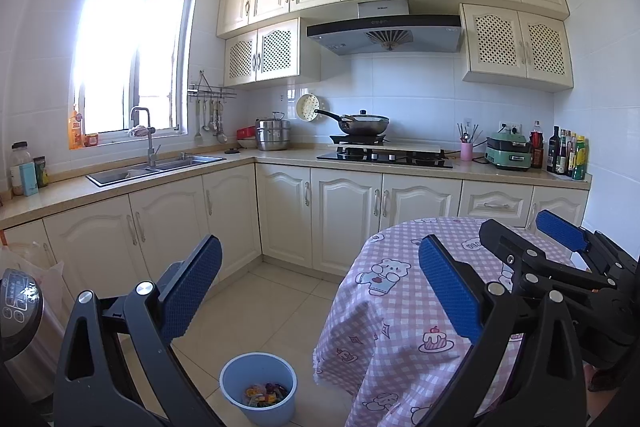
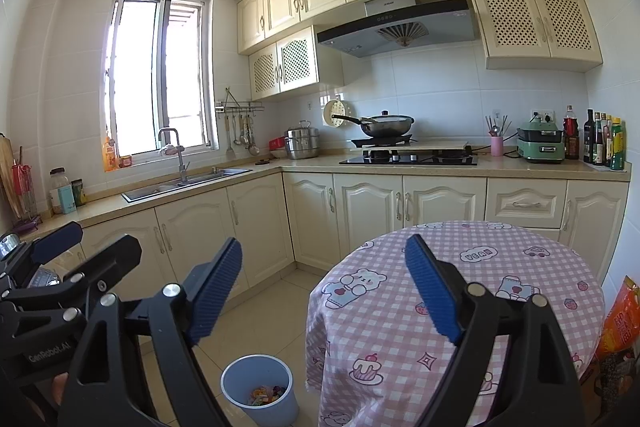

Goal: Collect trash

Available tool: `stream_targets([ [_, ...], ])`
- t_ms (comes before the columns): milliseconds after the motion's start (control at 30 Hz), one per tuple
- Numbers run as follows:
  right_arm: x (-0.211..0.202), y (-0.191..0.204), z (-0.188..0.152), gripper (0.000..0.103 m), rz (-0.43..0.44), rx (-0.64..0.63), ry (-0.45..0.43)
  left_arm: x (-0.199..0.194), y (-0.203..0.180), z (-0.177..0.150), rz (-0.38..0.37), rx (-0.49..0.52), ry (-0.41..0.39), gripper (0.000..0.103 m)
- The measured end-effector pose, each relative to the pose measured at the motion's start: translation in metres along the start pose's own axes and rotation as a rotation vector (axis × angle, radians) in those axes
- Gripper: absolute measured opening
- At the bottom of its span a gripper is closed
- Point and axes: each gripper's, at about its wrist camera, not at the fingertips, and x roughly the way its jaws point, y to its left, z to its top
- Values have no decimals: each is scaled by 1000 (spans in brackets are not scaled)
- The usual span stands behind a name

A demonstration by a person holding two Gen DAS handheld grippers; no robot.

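Both grippers are wide open and hold nothing. From its own camera, the left gripper point(image 1: 320, 291) has blue pads point(image 1: 192, 291) spread far apart, and so does the right gripper point(image 2: 324, 287). They hang side by side near the round table point(image 2: 520, 267) with the pink checked bear cloth, pointing a little down.

I think they are just waiting, because the cloth looks bare. No trash shows on it. The trash point(image 1: 266, 397) is already in the blue bin point(image 1: 236, 373), a small heap of bright wrappers at the bottom. The bin stands on the tile floor just beside the table, probably so scraps can be dropped in easily.
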Motion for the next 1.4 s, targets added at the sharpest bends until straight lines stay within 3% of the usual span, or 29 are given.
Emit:
stream_targets([
  [1400, 4, -3, 1, 83, -1, -5, 4, 4, 6, 0, -8, 0, 8, 96],
])
